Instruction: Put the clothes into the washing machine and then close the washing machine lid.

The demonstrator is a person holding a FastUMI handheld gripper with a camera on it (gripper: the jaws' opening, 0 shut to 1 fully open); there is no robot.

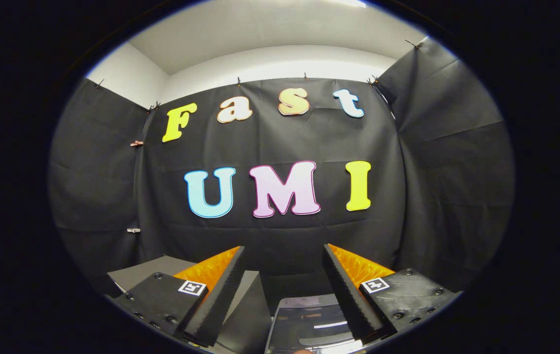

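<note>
I held hand-held gripper (pixel 284 250) w/ fingers spread, nothing between; glossy washing machine lid (pixel 309 322) lay just below fingers, black cloth wall (pixel 280 236) beyond.

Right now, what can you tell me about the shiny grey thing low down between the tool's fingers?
Little of it shows. The glossy grey panel lies low between the fingers of the tool, which are spread apart and hold nothing. Its surface looks smooth, like glass or polished plastic, with bright streaks of reflected light. The near corners look rounded. A flat matte grey surface sits beside it. It may be the washing machine's lid, but I cannot tell.
</note>
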